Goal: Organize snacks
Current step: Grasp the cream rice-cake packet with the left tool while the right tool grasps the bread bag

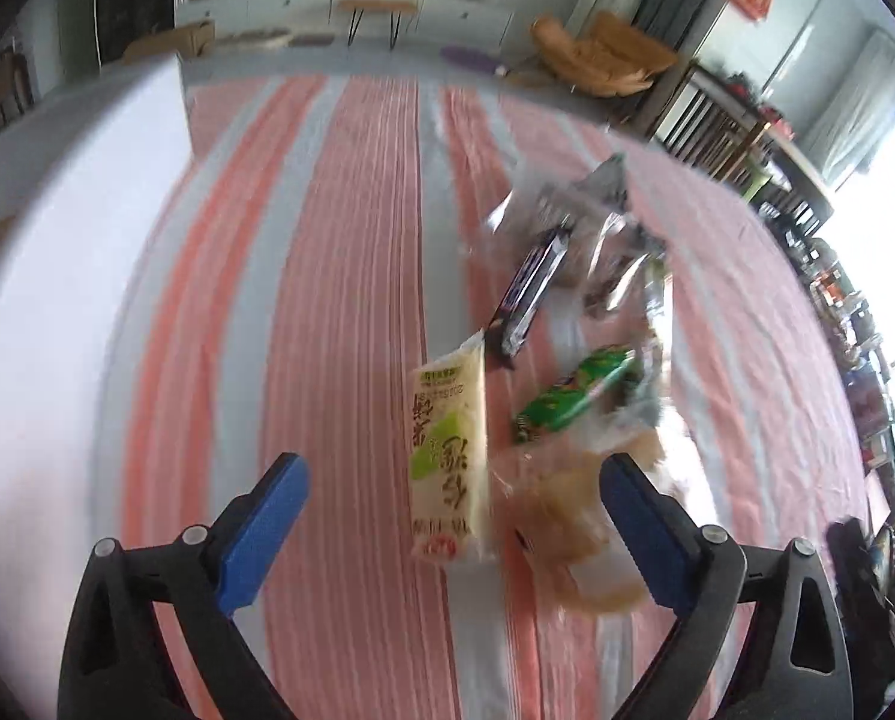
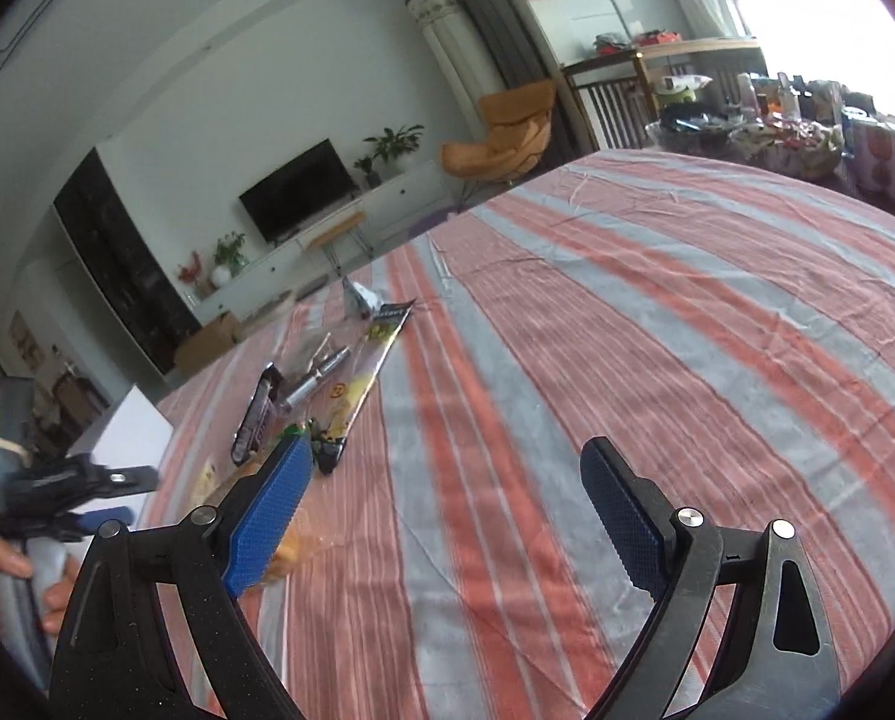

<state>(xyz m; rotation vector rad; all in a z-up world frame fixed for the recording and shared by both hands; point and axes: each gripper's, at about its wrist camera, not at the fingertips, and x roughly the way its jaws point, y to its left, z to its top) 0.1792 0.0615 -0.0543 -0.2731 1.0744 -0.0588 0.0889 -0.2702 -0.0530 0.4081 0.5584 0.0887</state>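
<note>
Striped pink-and-grey cloth (image 1: 339,276) across a wide table, living room behind with a television (image 2: 297,189) and an orange chair (image 1: 609,54). White box (image 1: 75,138) at the cloth's far left edge. Left gripper (image 1: 453,510) tilted down over the snacks, jaws wide apart, gripping nothing. Cream packet with green label (image 1: 450,450) lying flat between the blue pads, touching neither. Clear bag of tan pastry (image 1: 567,516) just beside it, by the right pad. Green wrapper (image 1: 573,399) and dark bar (image 1: 531,288) further on, silvery wrappers (image 1: 591,210) beyond. Right gripper (image 2: 447,516) over bare cloth, well apart from the pile, jaws apart and empty. Hand (image 2: 3,576) at the left edge in the right wrist view.
</note>
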